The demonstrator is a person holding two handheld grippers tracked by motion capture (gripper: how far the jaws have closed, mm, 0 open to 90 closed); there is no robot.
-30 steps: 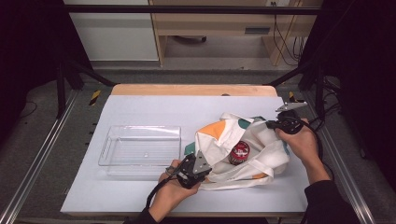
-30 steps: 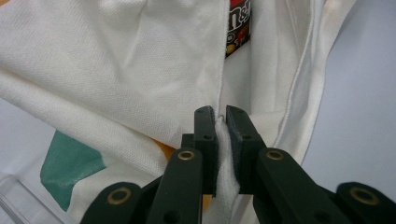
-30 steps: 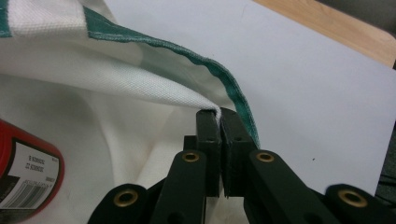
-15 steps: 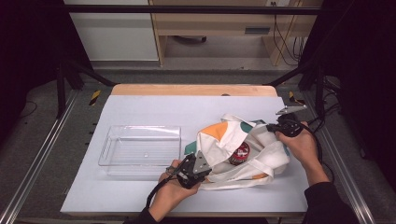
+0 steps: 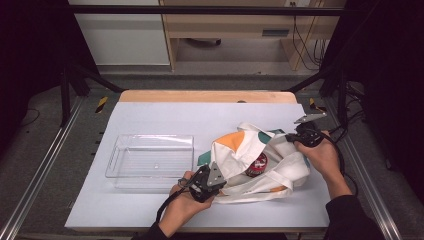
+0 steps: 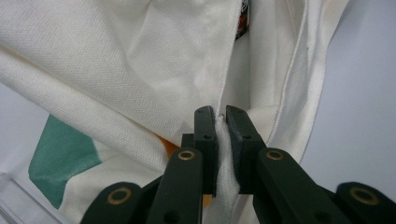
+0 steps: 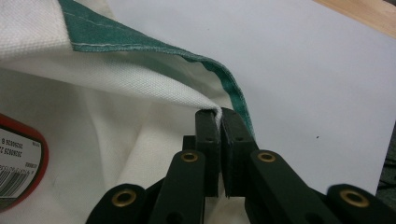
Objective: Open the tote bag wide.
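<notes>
Two grippers clamp on cloth bag, lying on right half of white table. Left gripper pinches near rim fold; right gripper pinches far rim by green edge. Bag mouth held open, red-lidded container inside. Clear plastic tray just left of bag.

The left gripper rises from the bottom edge, its two black jaws pinched together on a fold of the cream woven cloth bag, with a white ridge of fabric squeezed between the pads. A green patch and a sliver of orange print show on the cloth at lower left. A dark red object peeks through the bag's opening at the top. The pale grey tabletop lies to the right.
</notes>
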